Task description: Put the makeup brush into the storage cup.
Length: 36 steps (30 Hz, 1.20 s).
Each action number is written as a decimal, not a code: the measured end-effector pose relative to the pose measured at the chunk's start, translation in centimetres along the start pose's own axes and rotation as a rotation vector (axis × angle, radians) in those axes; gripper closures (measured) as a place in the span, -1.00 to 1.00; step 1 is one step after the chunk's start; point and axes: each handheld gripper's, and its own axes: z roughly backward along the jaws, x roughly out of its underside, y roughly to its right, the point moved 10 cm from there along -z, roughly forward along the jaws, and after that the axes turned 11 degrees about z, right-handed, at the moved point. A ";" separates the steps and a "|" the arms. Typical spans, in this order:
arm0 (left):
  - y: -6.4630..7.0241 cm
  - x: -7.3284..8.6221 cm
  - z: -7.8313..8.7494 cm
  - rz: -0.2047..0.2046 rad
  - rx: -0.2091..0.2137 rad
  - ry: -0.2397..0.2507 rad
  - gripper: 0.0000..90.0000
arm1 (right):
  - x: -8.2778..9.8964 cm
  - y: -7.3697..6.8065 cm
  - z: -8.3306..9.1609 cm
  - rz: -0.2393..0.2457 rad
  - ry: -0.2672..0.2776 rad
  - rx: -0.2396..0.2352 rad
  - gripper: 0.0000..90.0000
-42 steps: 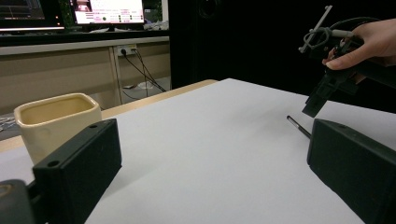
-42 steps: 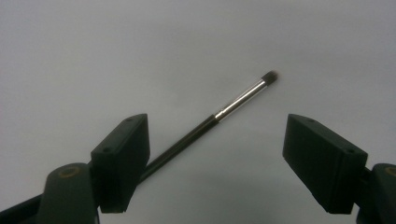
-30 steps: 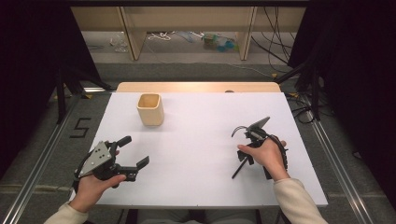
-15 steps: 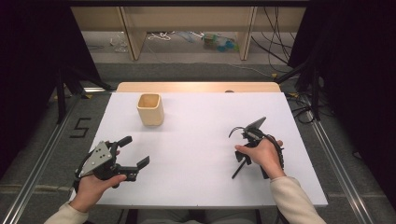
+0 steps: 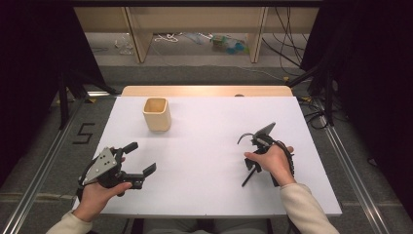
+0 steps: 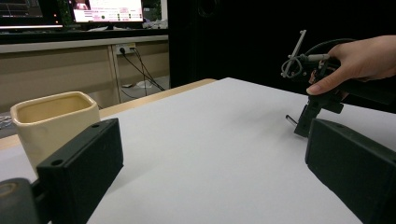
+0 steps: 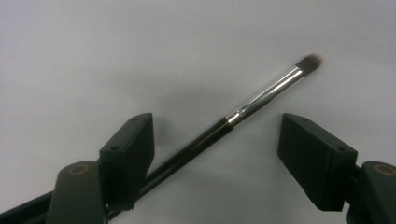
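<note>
Hovering over the brush [image 7: 243, 114], your right tongs [image 7: 217, 156] point down at the white tabletop [image 5: 209, 146] with the jaws spread wide; they have just been narrowing a little, with the brush handle running between them, but the pads press on nothing yet. The brush lies flat on the tabletop at your right, its dark handle passing close by one jaw and its silver ferrule and bristles pointing away. Against a second ago, your right hand [image 5: 270, 161] has crept slightly lower and nearer you, which reads as you settling in for a grasp. Since the handle sits off-centre, you may want to shift sideways before squeezing, or one pad could push the brush askew. Your left tongs [image 5: 139, 158] rest released near the front left edge, holding nothing. The cup [image 5: 157, 114] stands upright farther back, well apart from the brush, likely where it goes.
</note>
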 end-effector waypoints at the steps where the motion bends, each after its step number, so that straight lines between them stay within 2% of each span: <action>1: 0.0 0.0 0.0 0.003 -0.001 -0.001 -0.91 | 0.0 0.0 0.0 0.001 -0.002 0.004 -0.36; 5: 0.0 0.0 0.0 0.003 0.000 -0.001 -0.91 | 0.0 0.0 0.0 0.000 -0.010 0.003 -0.35; 8: 0.0 0.0 0.0 0.002 0.000 0.000 -0.91 | 0.0 0.1 0.0 0.018 -0.010 0.016 -0.32; 9: 0.0 0.0 0.0 0.001 0.000 0.000 -0.91 | 0.0 0.2 -0.1 0.039 -0.006 0.026 -0.32; 11: 0.0 0.0 0.0 0.001 0.000 0.000 -0.91 | 0.0 -0.1 -0.1 0.016 -0.019 0.014 -0.31; 12: 0.0 0.0 0.0 0.002 0.000 0.000 -0.91 | 0.1 0.0 -0.1 0.046 -0.019 0.005 -0.31; 13: 0.0 0.0 0.0 0.004 0.000 -0.001 -0.91 | 0.1 0.3 -0.1 0.055 -0.012 0.037 -0.30; 18: 0.0 0.0 0.0 0.003 -0.001 0.000 -0.91 | 0.1 0.3 -0.1 0.062 -0.014 0.046 -0.25; 19: 0.0 0.0 0.0 0.002 -0.001 -0.001 -0.91 | 0.1 0.2 -0.1 0.049 -0.017 0.045 -0.24; 21: 0.0 0.1 0.0 0.006 0.000 -0.002 -0.91 | 0.1 0.1 -0.1 0.053 -0.026 0.043 -0.21; 22: 0.0 0.1 0.0 0.008 0.000 -0.002 -0.91 | 0.2 0.2 -0.1 0.073 -0.028 0.045 -0.21; 24: 0.0 0.1 0.0 0.007 0.000 -0.002 -0.90 | 0.2 0.1 0.0 0.067 -0.035 0.028 -0.19; 26: 0.0 0.1 0.0 0.006 0.000 -0.002 -0.90 | 0.2 0.3 -0.1 0.074 -0.028 0.061 -0.18; 36: 0.0 0.1 0.0 0.007 -0.001 -0.002 -0.90 | 0.3 0.5 0.0 0.112 -0.041 0.057 -0.07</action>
